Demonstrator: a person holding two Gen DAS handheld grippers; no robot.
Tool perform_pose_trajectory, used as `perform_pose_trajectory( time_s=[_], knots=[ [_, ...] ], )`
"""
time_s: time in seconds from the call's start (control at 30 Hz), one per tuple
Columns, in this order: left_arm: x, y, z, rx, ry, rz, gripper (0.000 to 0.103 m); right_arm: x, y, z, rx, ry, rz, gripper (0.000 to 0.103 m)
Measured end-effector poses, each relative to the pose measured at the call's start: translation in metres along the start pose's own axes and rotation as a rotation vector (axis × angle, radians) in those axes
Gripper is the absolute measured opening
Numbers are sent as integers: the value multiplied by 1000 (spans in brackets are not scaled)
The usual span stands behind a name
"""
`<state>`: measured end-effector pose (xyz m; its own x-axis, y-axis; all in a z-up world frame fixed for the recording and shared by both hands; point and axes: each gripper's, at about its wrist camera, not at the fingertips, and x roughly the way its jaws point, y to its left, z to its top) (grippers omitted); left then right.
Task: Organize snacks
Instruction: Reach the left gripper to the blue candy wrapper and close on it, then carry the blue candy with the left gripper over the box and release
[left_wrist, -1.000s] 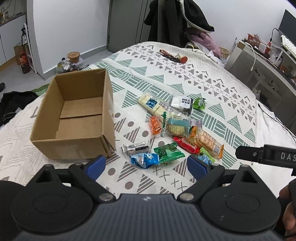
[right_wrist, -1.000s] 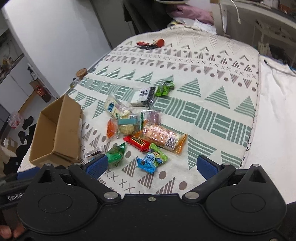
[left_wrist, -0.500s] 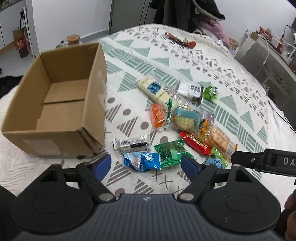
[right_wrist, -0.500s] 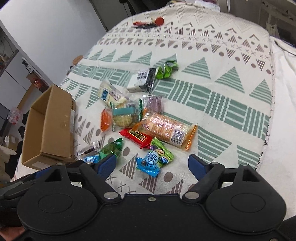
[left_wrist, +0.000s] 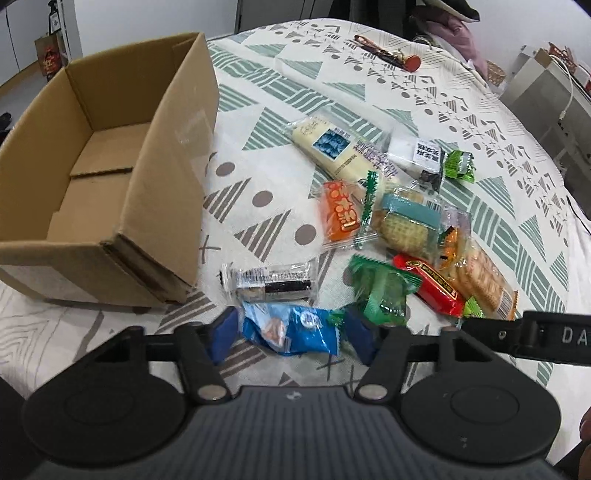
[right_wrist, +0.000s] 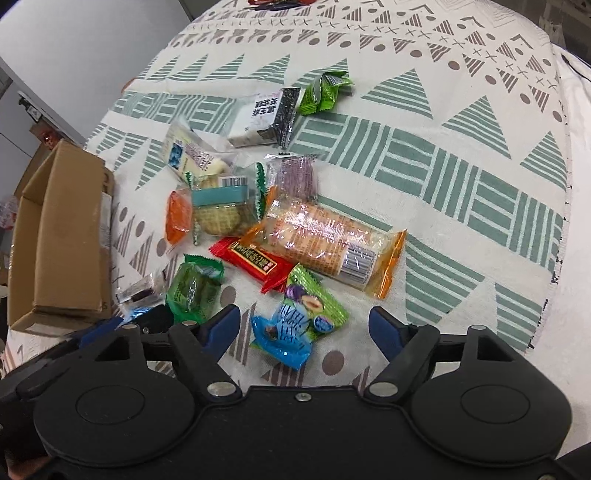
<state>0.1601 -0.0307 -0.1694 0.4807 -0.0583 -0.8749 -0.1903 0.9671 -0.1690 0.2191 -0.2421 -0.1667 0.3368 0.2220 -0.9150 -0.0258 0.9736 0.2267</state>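
Blue snack (left_wrist: 291, 329) between open left claw (left_wrist: 291, 334).

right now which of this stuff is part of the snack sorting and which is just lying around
Part of the job:
cardboard box
blue snack packet between the open left tongs
dark green packet
red bar
orange packet
cracker pack
blue-and-green packet ahead of the open right tongs

Just lying about:
red-tipped tool
patterned bedspread
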Motion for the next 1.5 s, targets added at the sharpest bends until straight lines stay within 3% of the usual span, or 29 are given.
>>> perform_pose_trajectory(
  time_s=[0.17, 0.2, 0.33, 0.53, 0.87, 1.07, 1.5],
  knots=[
    [1, 0, 1, -3, -30, 15, 47, 14, 10, 1, -47, 18, -35, 62],
    [0, 0, 1, -2, -37, 20, 41, 15, 12, 1, -56, 14, -44, 61],
    [-3, 2, 1, -13, -44, 17, 37, 21, 19, 1, -90, -7, -78, 58],
    [-13, 5, 0, -22, -65, 14, 24, 19, 23, -2, -119, -42, -92, 41],
    [-42, 4, -5, -7, -123, -1, 20, -13, 26, -5, -105, -167, -4, 35],
    [-65, 4, -6, -4, -168, -8, 19, -34, 33, -9, -126, -237, 112, 34],
    [-108, 21, 1, -16, -265, -4, 19, -59, 57, -18, -199, -315, 253, 32]
  ],
)
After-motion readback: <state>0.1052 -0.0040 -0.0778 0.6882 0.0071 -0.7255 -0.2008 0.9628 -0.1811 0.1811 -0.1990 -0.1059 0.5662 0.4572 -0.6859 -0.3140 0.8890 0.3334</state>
